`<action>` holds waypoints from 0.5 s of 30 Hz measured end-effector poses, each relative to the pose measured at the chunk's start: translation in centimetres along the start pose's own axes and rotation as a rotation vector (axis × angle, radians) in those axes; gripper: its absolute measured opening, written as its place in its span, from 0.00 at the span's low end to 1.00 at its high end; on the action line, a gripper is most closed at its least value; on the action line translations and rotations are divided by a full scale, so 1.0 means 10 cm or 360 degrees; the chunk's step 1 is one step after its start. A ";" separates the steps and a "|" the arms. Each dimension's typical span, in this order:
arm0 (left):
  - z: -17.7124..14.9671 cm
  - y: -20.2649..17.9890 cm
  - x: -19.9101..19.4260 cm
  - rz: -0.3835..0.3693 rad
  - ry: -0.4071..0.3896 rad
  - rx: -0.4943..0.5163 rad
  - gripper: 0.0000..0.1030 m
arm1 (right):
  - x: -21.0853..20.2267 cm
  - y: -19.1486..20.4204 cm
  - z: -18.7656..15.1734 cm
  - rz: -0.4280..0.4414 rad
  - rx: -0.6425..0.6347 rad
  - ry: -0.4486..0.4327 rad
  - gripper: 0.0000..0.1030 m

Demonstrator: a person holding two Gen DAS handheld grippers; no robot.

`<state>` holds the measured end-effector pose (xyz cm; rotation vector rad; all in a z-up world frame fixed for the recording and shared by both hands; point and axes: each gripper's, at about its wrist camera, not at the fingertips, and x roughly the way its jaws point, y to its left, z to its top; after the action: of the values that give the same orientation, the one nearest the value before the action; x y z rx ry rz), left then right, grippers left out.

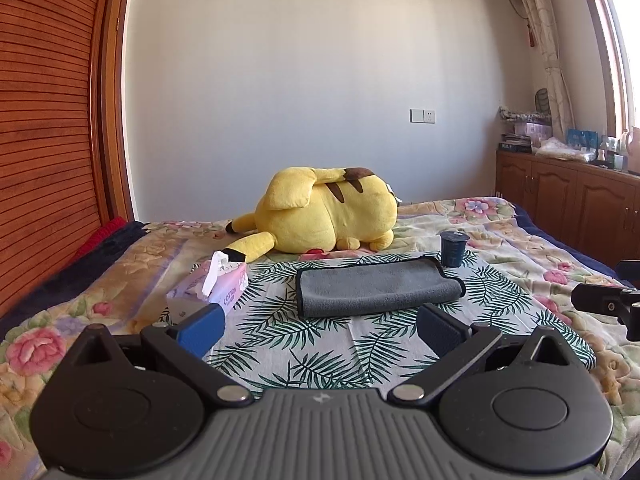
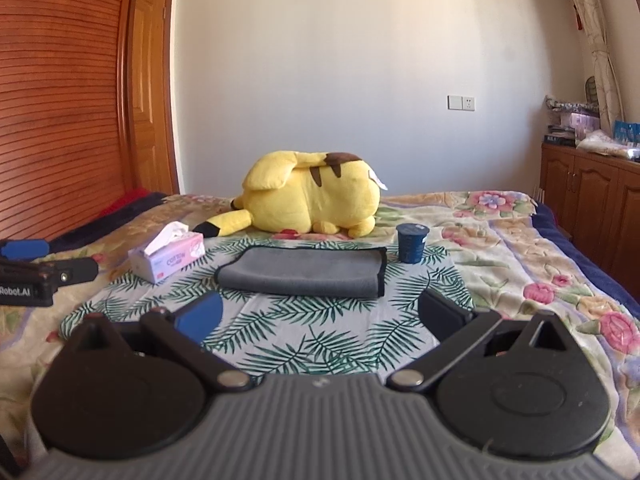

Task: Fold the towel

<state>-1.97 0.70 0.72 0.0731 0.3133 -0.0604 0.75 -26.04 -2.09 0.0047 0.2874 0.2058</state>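
Observation:
A grey towel (image 1: 376, 290) with a dark trim lies folded on a leaf-print cloth (image 1: 320, 356) on the bed; it also shows in the right wrist view (image 2: 304, 274). My left gripper (image 1: 320, 330) is open and empty, held short of the towel's near edge. My right gripper (image 2: 320, 316) is open and empty, also short of the towel. The right gripper's side shows at the right edge of the left wrist view (image 1: 612, 304). The left gripper's side shows at the left edge of the right wrist view (image 2: 36, 276).
A yellow plush toy (image 1: 324, 212) lies behind the towel. A pink tissue box (image 1: 216, 284) stands left of the towel, a dark blue cup (image 1: 453, 250) at its far right corner. A wooden headboard (image 1: 48, 120) is on the left, cabinets (image 1: 568, 200) on the right.

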 end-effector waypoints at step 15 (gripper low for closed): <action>0.00 0.03 -0.01 0.0020 -0.0048 -0.0007 0.81 | -0.09 -0.06 0.02 -0.0090 0.0019 -0.0123 1.00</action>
<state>-2.04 1.04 0.81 0.0698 0.2830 -0.0481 0.09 -26.78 -1.68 0.0161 0.2115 0.1472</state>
